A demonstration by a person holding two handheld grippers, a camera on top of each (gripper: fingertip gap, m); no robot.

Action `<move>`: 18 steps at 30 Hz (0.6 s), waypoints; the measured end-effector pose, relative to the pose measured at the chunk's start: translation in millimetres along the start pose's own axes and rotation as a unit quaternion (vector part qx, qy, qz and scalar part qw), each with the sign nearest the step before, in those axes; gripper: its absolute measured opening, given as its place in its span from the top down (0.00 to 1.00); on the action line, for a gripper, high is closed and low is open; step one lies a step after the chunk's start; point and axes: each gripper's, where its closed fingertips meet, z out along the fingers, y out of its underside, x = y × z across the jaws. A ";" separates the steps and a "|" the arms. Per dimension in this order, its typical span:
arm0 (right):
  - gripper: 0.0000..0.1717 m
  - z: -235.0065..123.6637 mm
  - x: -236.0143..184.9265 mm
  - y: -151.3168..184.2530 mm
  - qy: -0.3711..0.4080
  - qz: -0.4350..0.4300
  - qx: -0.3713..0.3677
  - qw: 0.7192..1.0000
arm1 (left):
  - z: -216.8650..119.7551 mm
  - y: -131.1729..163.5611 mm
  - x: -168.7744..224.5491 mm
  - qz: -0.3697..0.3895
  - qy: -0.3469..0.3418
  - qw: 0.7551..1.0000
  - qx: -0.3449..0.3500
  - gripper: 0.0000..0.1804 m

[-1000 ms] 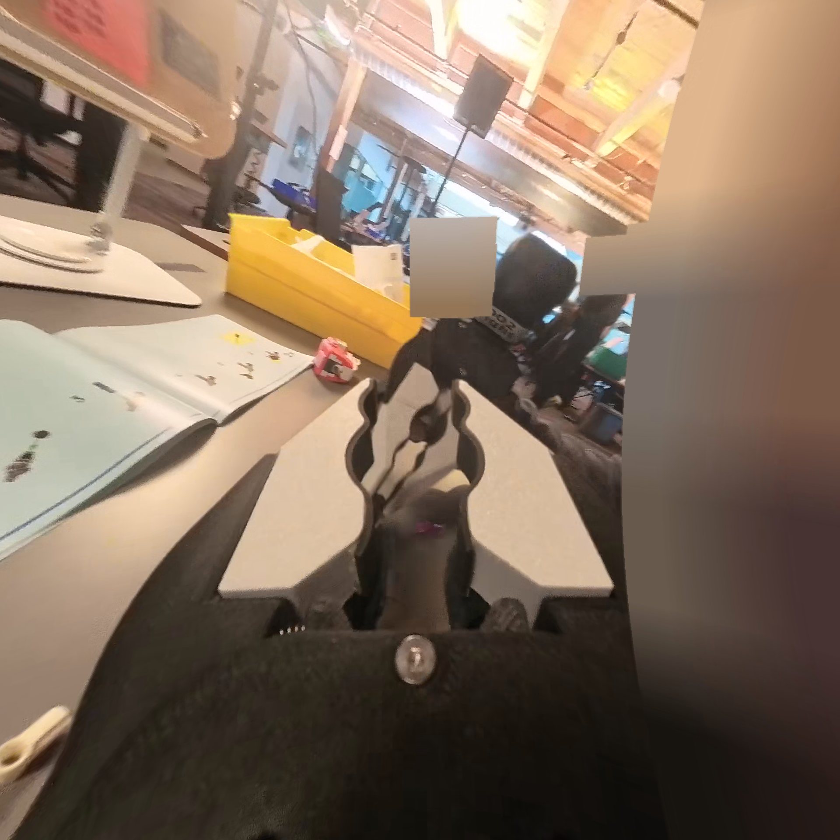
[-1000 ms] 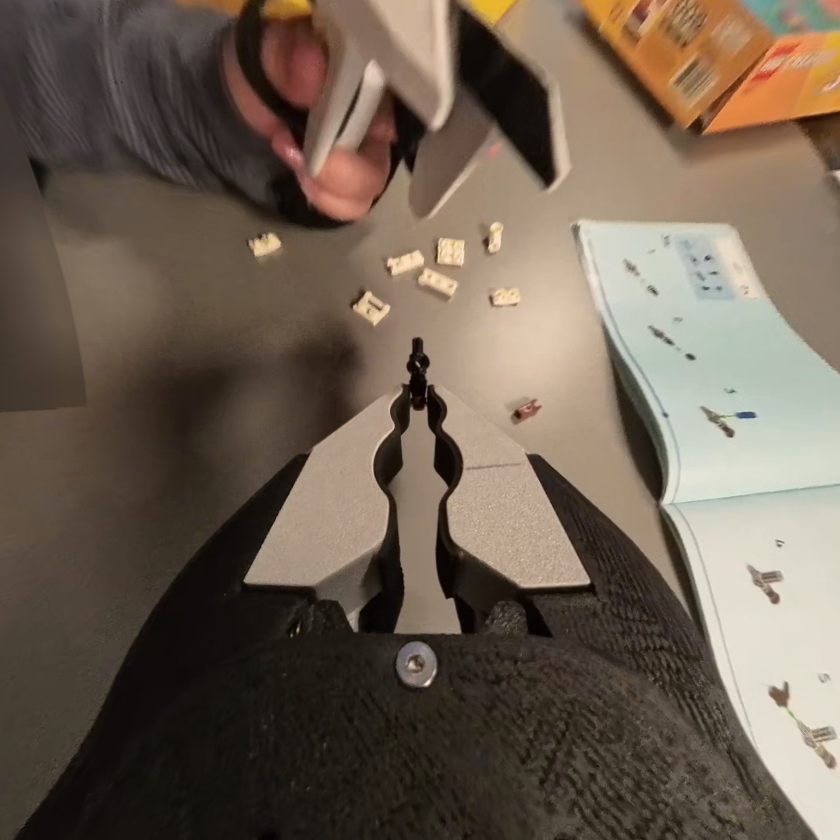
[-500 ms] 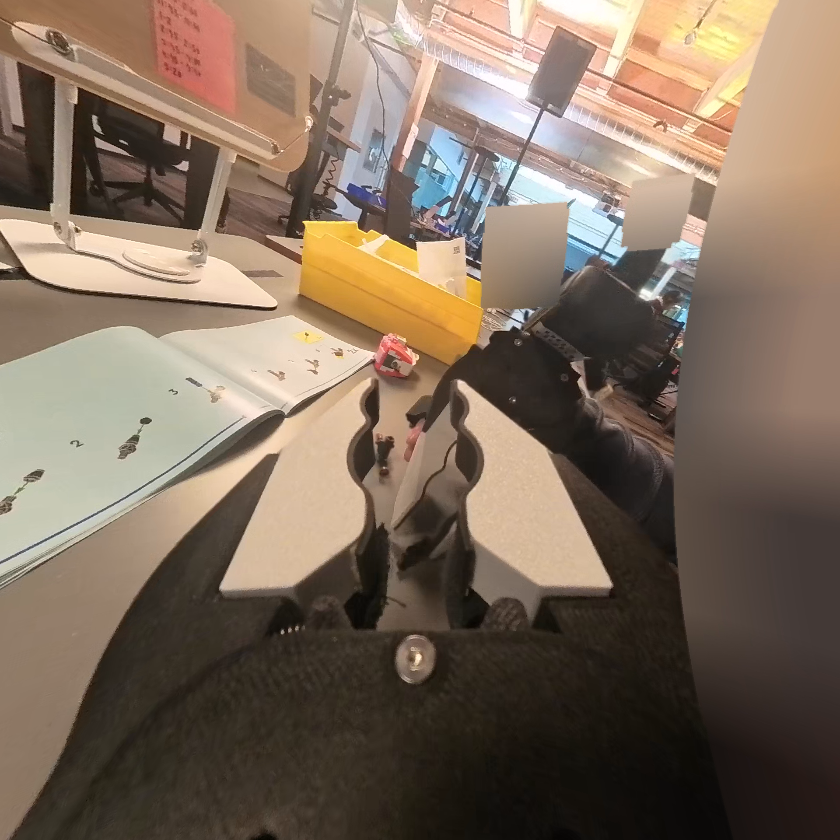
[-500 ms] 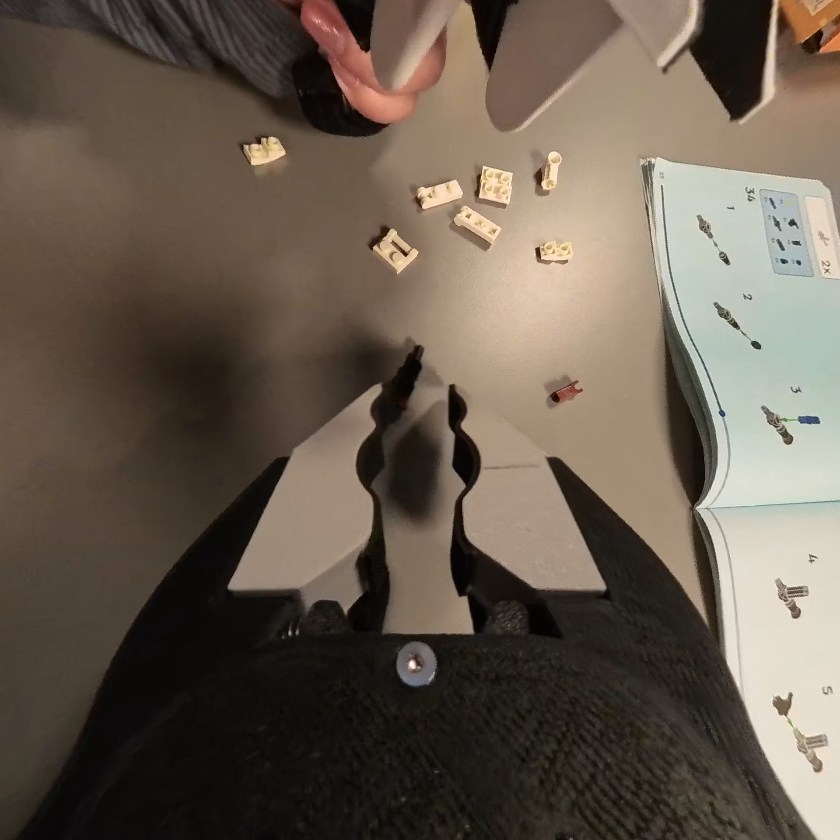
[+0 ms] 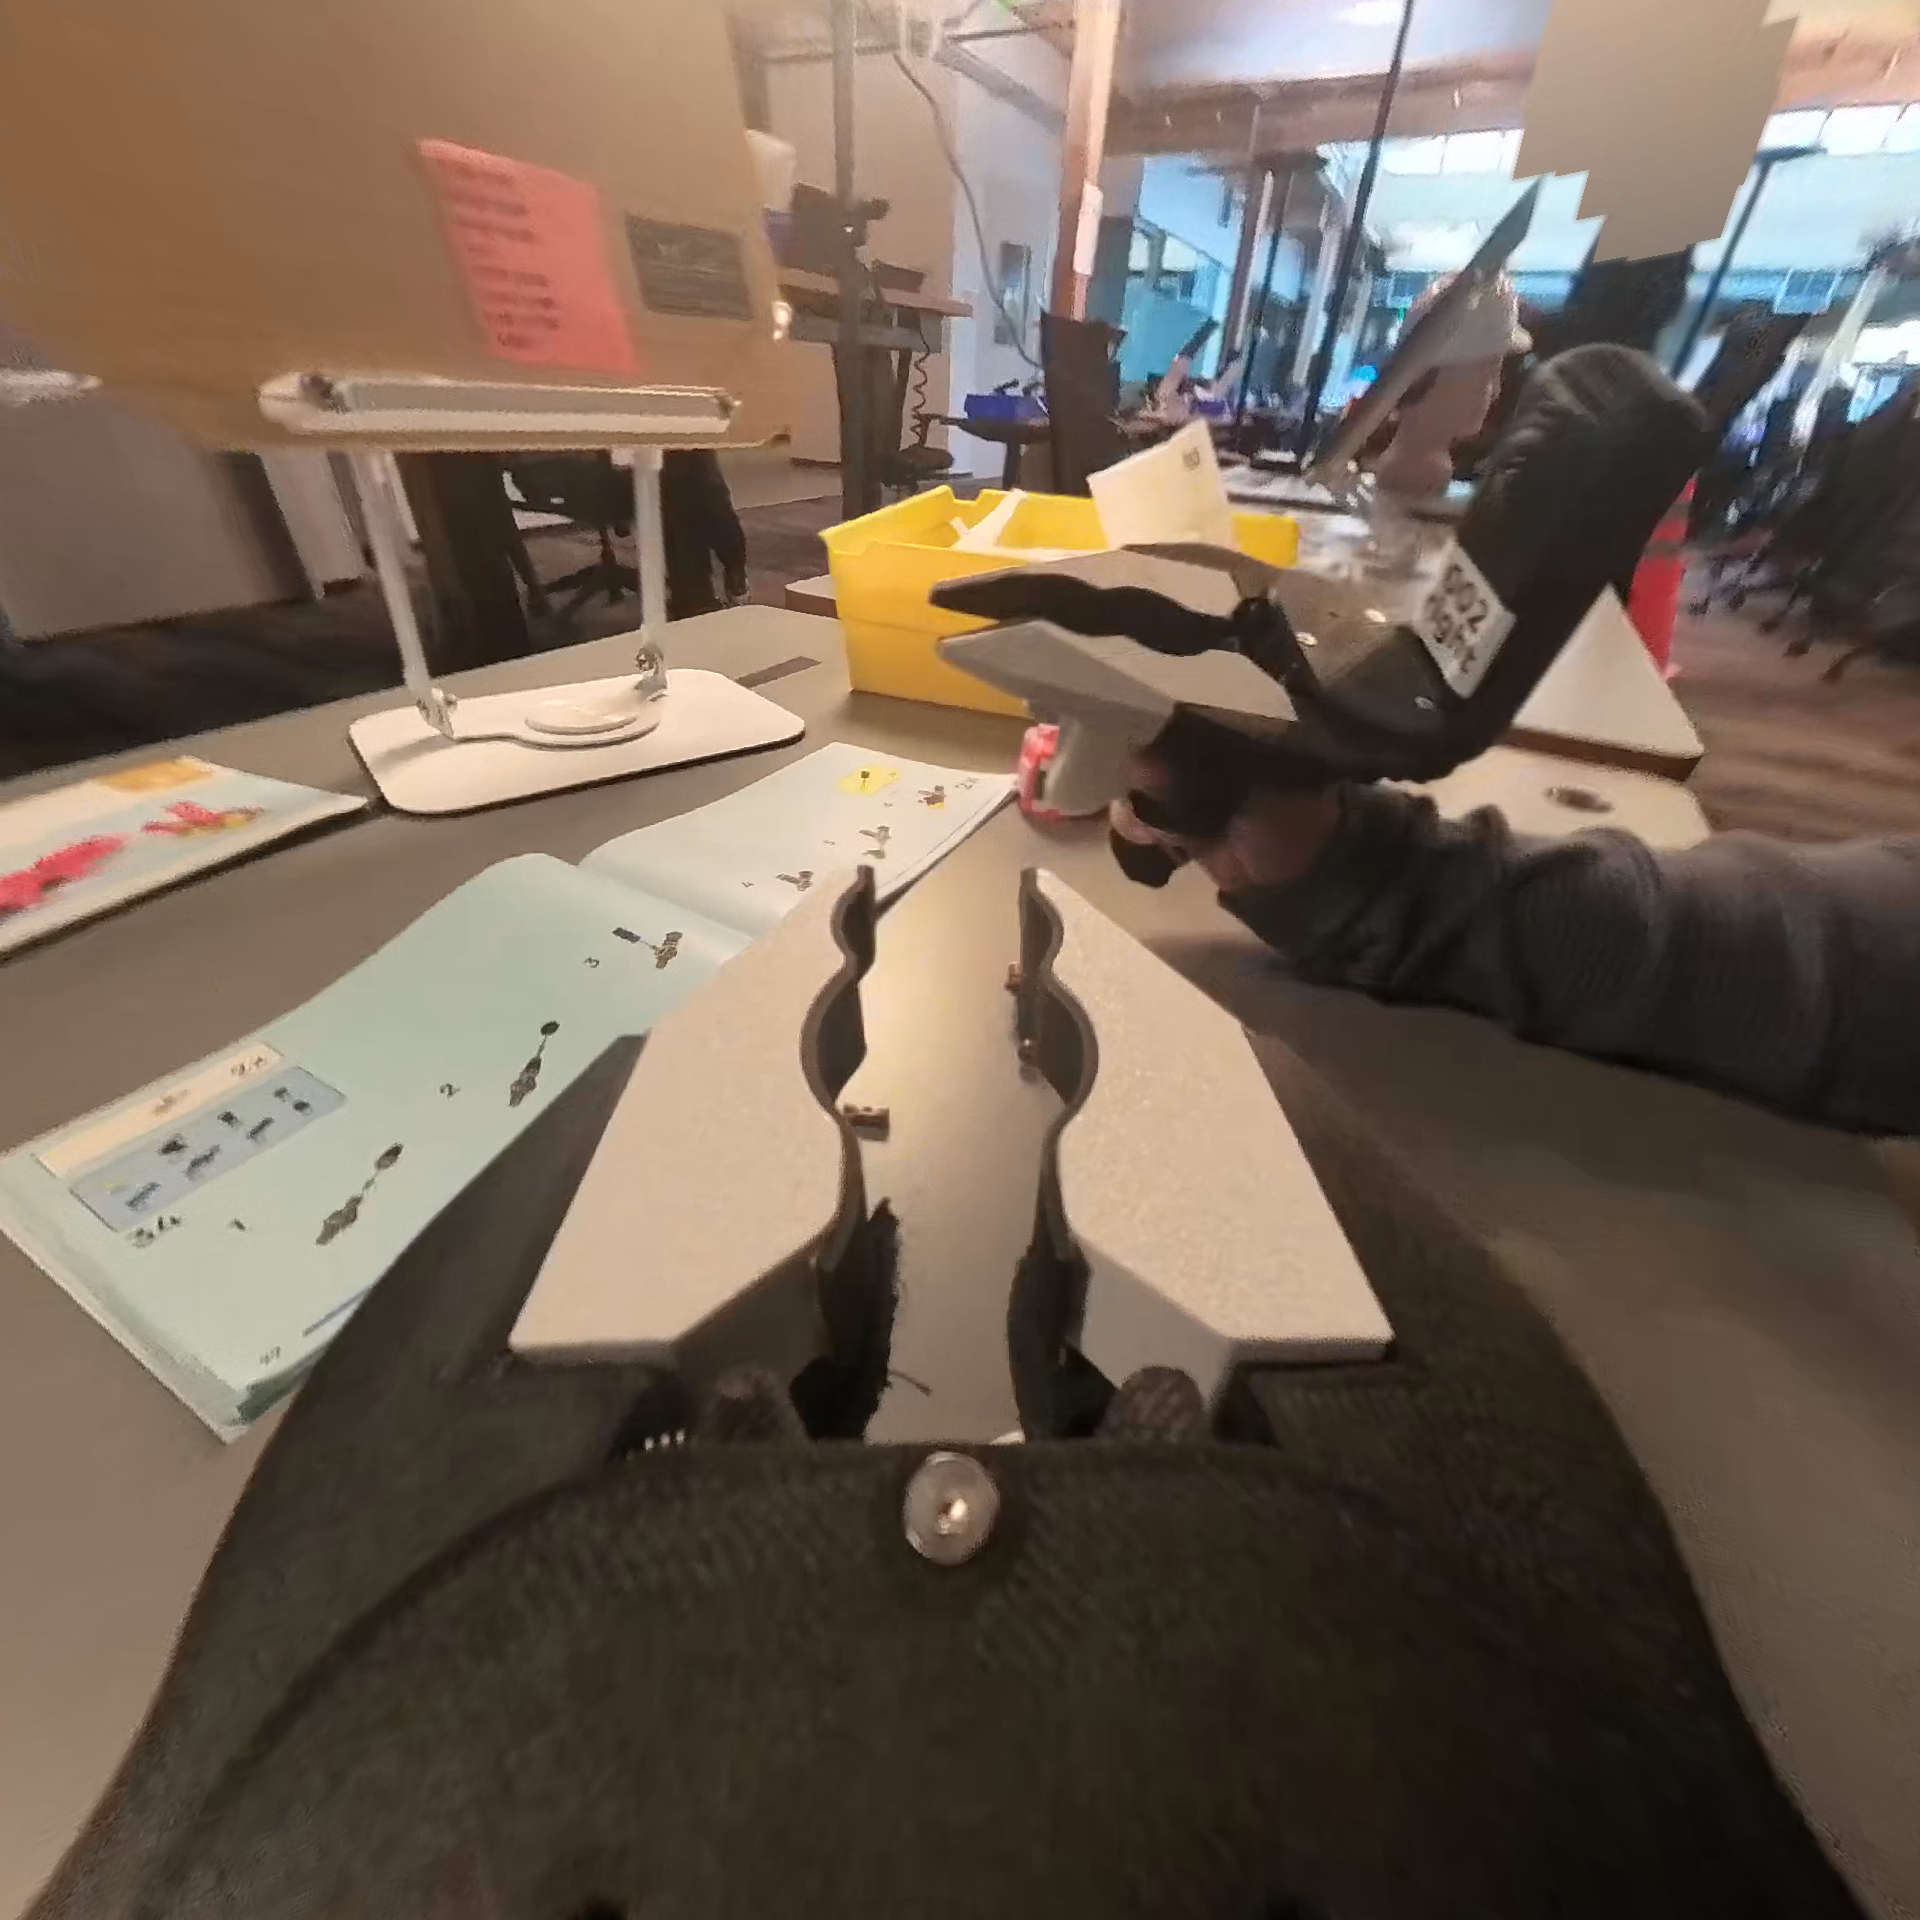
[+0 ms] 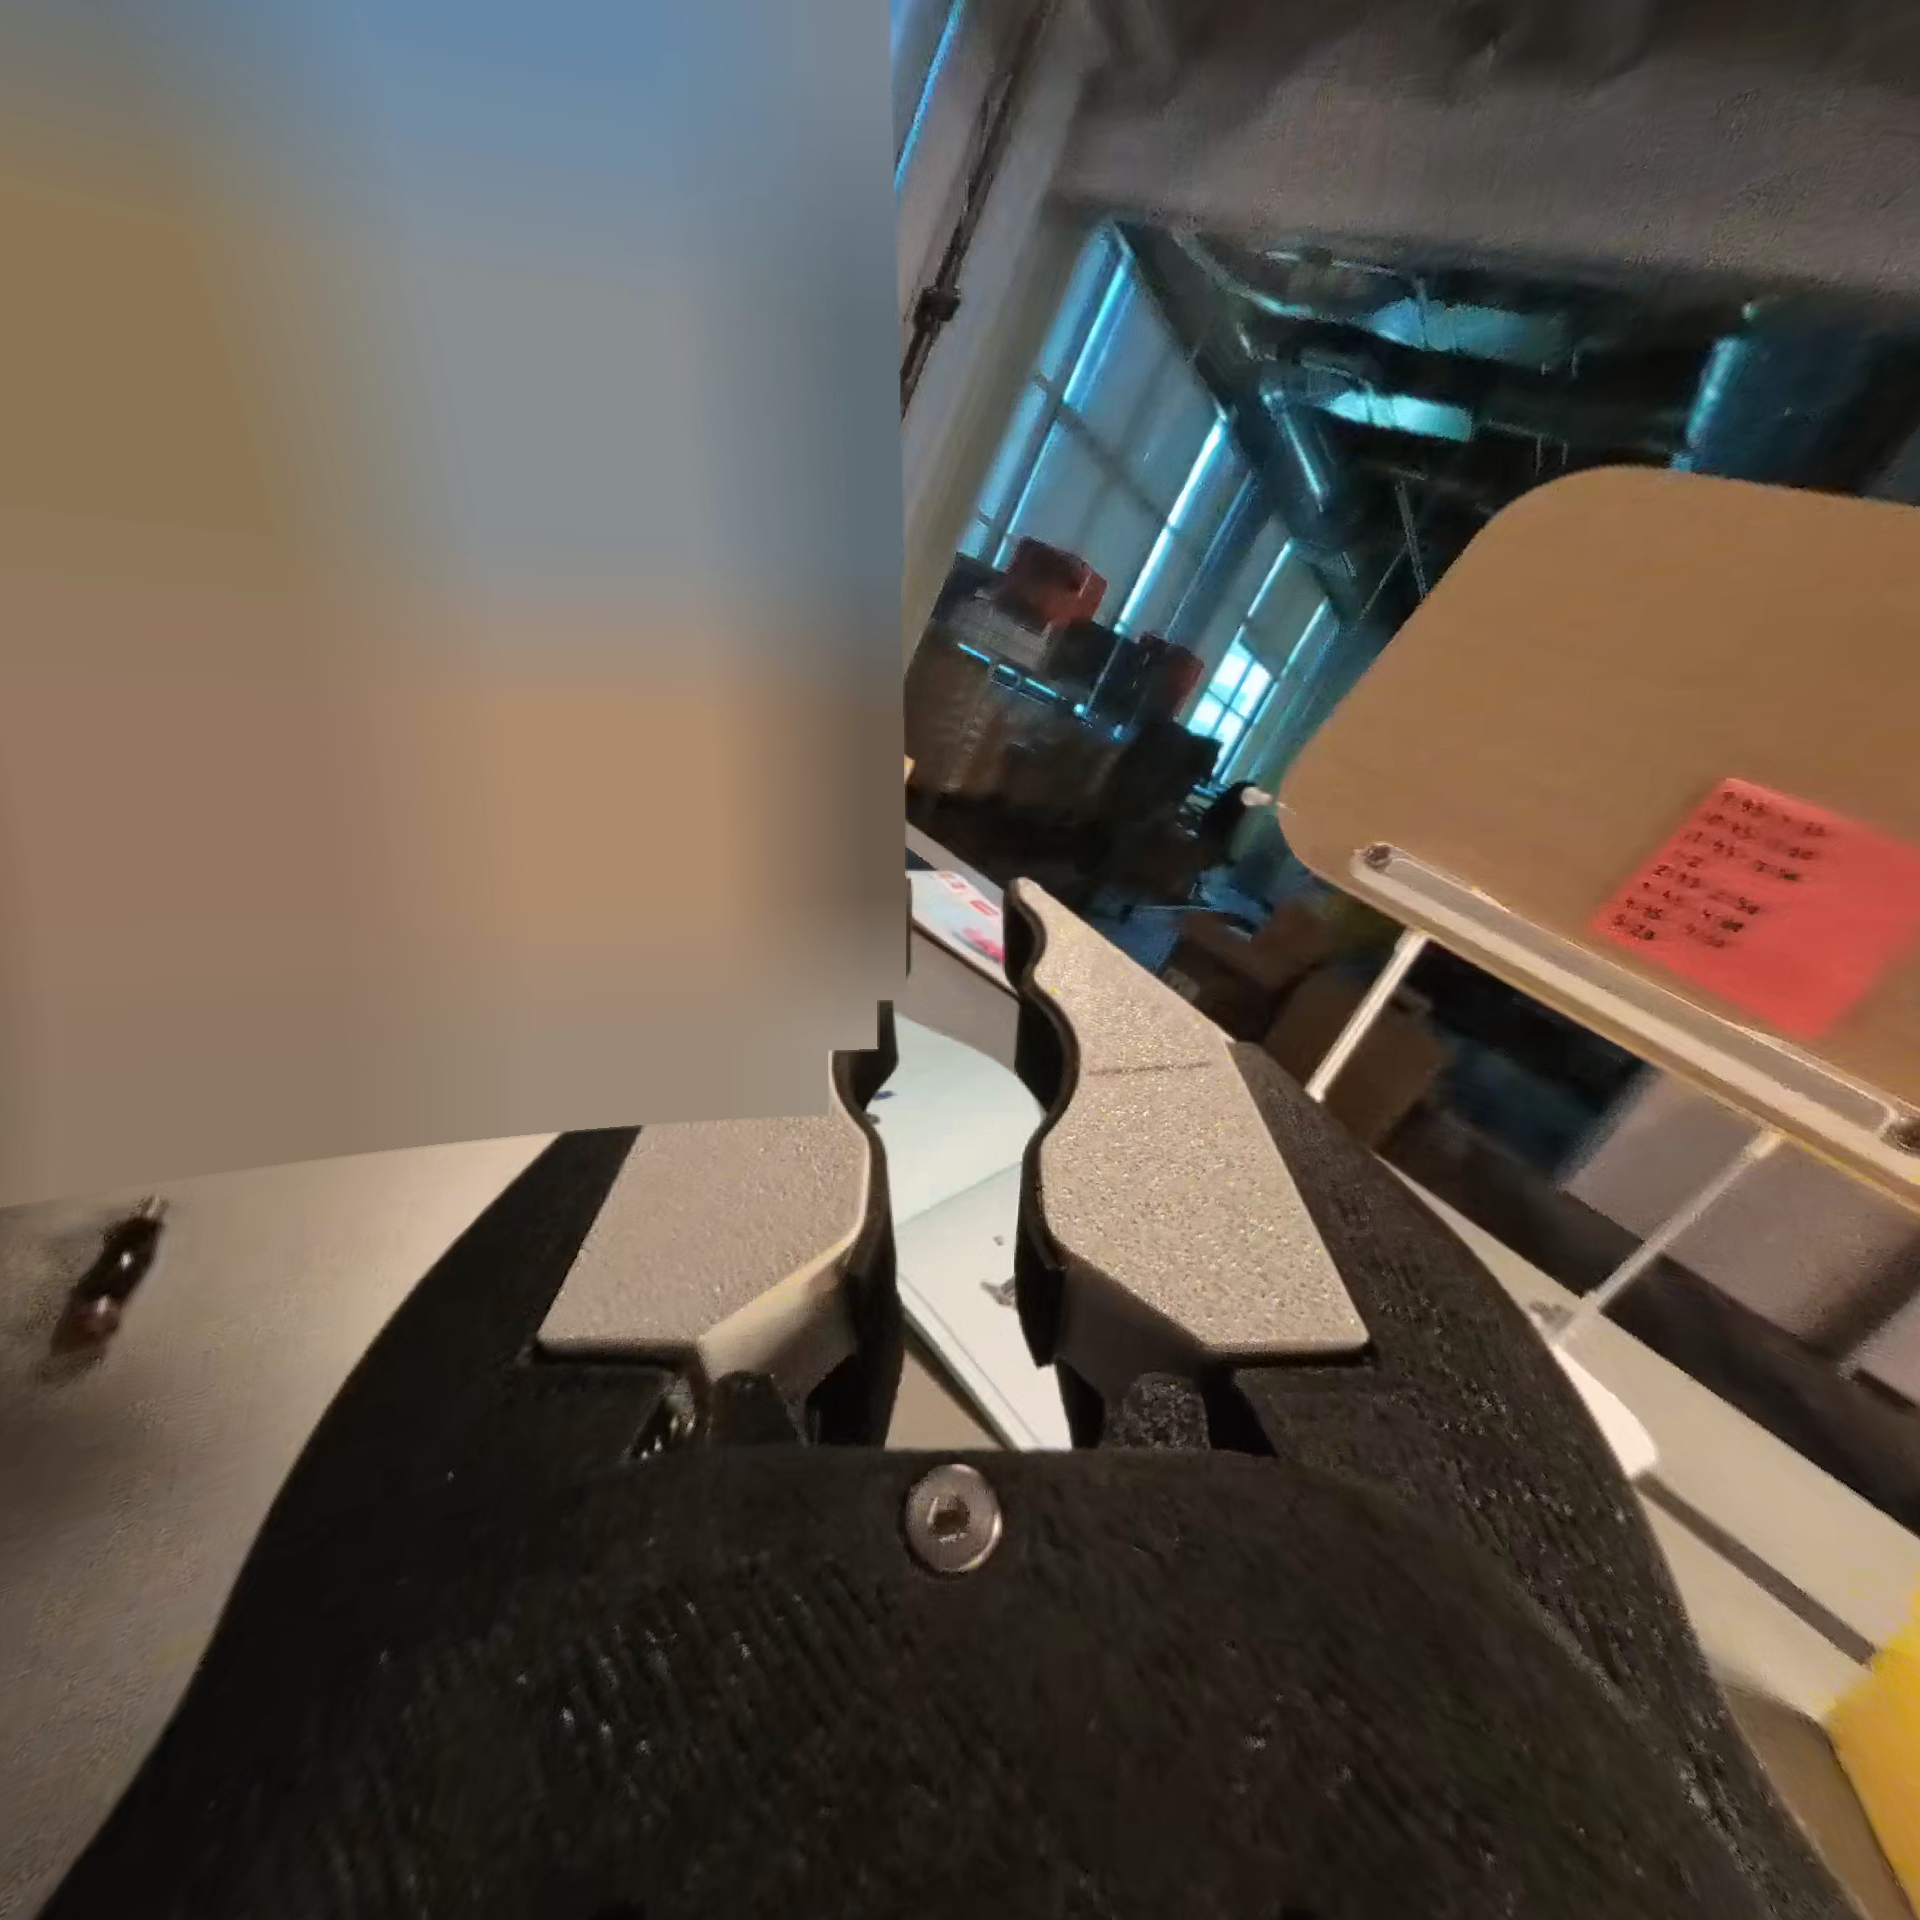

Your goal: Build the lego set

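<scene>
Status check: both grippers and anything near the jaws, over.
Left gripper open, low over grey table; small brown piece on table between its fingers. Right gripper raised, open, nothing held. Open booklet beside left.

From my remote seat, my left claw (image 5: pixel 940 904) shows grainy matt grey plastic fingers (image 5: pixel 1164 1122) on a rough black textured body. The smooth grey worktop (image 5: pixel 1558 1247) has a dull sheen; the pale blue paper booklet (image 5: pixel 343 1122) looks matt, the yellow plastic bin (image 5: pixel 914 623) glossy.

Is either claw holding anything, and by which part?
Nothing. The left gripper is open, a thin dark piece beside one finger only; the right gripper shows nothing between its fingers.
</scene>
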 end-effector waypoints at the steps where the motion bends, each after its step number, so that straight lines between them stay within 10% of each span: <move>1: 0.92 -0.1 -2.5 4.7 -0.005 -0.006 0.000 1.000 | 0.8 0.4 6.5 0.022 0.007 1.000 -0.003 0.90; 18: 1.00 -43.9 94.4 27.7 0.276 -0.036 -0.047 0.959 | -20.8 -39.1 37.0 0.248 -0.079 0.957 0.129 1.00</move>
